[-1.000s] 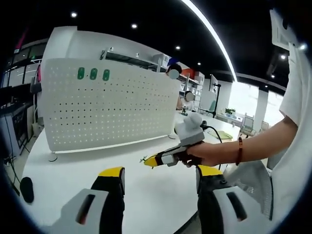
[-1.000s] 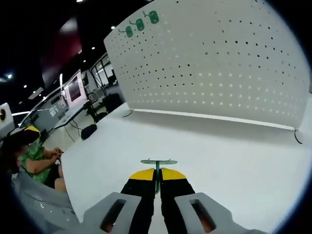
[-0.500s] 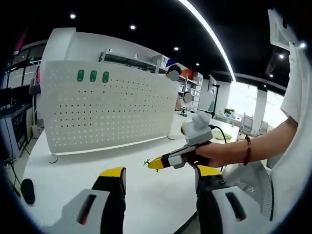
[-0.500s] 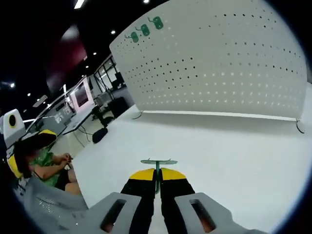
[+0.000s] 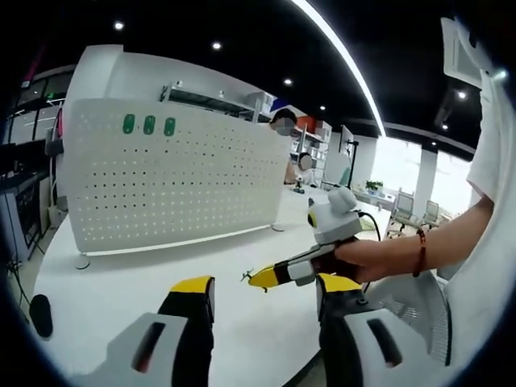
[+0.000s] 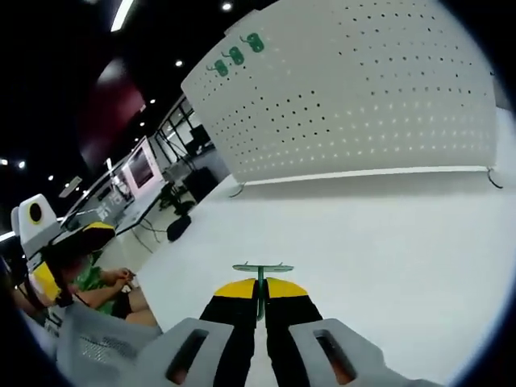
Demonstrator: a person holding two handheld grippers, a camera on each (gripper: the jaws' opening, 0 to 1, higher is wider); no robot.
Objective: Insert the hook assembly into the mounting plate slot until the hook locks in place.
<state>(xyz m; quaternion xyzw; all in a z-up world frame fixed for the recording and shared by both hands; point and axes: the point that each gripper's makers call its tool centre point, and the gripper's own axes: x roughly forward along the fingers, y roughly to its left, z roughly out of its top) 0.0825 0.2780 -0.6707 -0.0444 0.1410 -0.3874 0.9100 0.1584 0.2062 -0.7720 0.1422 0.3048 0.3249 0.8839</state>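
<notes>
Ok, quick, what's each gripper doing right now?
Left gripper: open, holding nothing.
Right gripper: shut on the green hook, above the white table.

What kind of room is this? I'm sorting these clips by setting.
Probably a large open lab or workshop. A white perforated pegboard panel carrying small green hooks stands on a big white table; behind it are metal storage shelves, and more desks with monitors sit under recessed ceiling lights.

A small green hook assembly (image 6: 260,271) with a thin stem and flat crossbar sticks out past the tips of the closed jaws. Ahead of the jaws, well apart, the white perforated mounting plate (image 6: 355,89) stands upright, with three green hooks (image 6: 235,55) near its top corner.
</notes>
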